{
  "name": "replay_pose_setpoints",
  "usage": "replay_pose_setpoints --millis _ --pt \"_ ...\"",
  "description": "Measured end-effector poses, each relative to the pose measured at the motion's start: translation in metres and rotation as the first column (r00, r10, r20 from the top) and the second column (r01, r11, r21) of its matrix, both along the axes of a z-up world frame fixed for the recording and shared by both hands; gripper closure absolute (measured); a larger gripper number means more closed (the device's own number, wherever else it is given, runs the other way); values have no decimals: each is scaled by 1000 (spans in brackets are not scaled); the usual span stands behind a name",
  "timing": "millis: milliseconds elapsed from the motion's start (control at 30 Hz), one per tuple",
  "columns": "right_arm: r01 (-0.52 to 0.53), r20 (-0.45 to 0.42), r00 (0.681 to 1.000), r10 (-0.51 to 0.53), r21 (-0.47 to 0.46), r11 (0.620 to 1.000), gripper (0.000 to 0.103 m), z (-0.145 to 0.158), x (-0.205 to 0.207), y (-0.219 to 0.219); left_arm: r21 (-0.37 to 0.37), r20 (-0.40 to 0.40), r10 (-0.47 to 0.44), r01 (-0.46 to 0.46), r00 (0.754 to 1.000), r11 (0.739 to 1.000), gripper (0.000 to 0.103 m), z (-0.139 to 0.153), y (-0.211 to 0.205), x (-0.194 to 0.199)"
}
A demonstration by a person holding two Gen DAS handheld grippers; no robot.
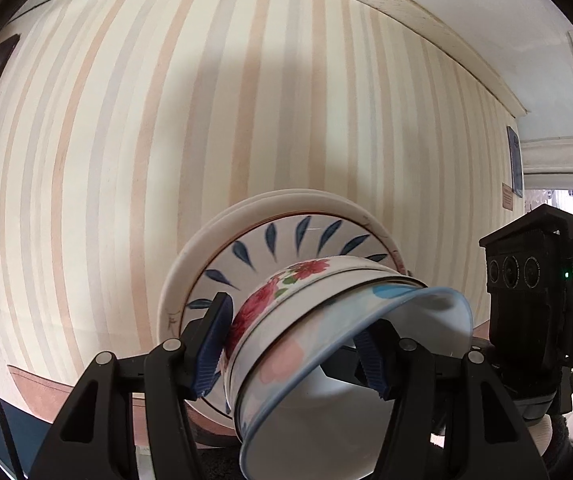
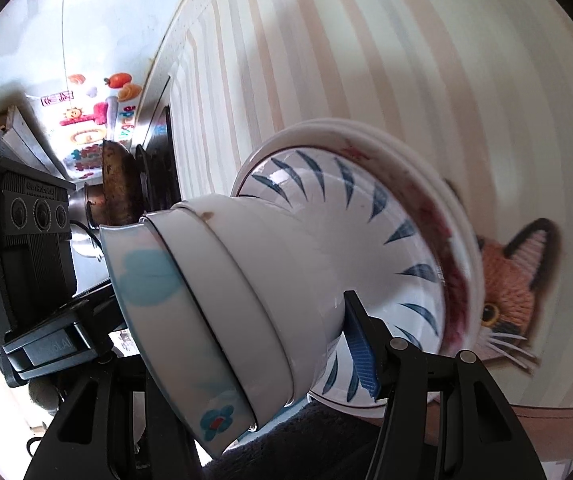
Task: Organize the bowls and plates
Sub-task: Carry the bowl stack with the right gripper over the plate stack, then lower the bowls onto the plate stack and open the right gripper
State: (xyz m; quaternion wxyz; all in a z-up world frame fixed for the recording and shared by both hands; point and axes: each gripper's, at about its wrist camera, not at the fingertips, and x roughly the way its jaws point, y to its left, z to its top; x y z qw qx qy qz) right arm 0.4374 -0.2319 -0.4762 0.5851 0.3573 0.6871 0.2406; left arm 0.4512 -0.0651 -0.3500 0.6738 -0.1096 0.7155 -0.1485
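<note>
A stack of nested bowls sits on stacked plates on a striped cloth. In the left wrist view my left gripper [image 1: 294, 344] is closed around the bowl stack, its blue pads on the floral bowl [image 1: 270, 300] and the top blue-rimmed bowl [image 1: 350, 360]. Under them lie a blue-leaf plate [image 1: 270, 240] and white plates [image 1: 246, 208]. In the right wrist view my right gripper [image 2: 246, 360] grips the same bowl stack [image 2: 222, 280], its one visible pad against the lowest bowl over the blue-leaf plate [image 2: 386, 220]. The other right finger is hidden behind the bowls.
The striped tablecloth [image 1: 166, 120] fills both views, with an embroidered fox patch [image 2: 510, 280] beside the plates. The other gripper's camera body [image 1: 534, 280] is close on the right. A dark pan and pot [image 2: 126, 184] stand at the far table edge.
</note>
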Motion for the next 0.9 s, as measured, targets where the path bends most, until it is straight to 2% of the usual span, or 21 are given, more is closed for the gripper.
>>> replay_pose_setpoints --millis 467,900 --pt "-27 -15 1000 26 -49 998 45 -8 6 19 -23 -29 5 -6 1000 1000 47 -15 12 4" --pt "-29 4 1000 30 -94 995 45 -6 9 15 -31 -39 9 -10 999 999 47 -18 11 5"
